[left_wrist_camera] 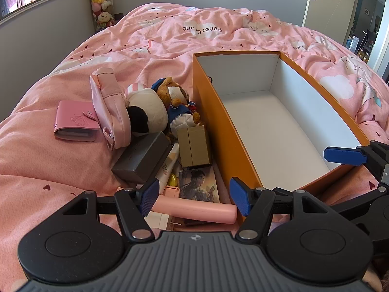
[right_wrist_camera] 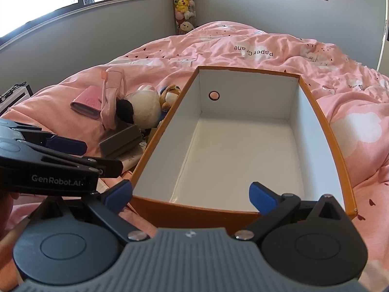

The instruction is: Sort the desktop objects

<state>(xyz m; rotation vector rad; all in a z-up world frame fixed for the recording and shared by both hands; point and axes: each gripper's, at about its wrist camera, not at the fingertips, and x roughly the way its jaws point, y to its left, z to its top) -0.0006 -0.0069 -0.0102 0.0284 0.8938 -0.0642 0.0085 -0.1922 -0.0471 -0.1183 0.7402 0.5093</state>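
While both the left gripper (left_wrist_camera: 194, 194) and the right gripper (right_wrist_camera: 190, 194) stand wide apart and empty, the orange box (right_wrist_camera: 323, 131) holds nothing, and the pile of objects (left_wrist_camera: 155, 131) waits on the bed (left_wrist_camera: 48, 165) beside it, so sorting seems not yet begun.

One orange box (left_wrist_camera: 226, 131) sits on the bed. Left of the box lie two plush toys (left_wrist_camera: 148, 112), one pink pouch (left_wrist_camera: 110, 112), one pink card wallet (left_wrist_camera: 75, 121), one grey case (left_wrist_camera: 142, 159), one tan carton (left_wrist_camera: 193, 147), one picture card (left_wrist_camera: 199, 182) and one pink tube (left_wrist_camera: 194, 210).
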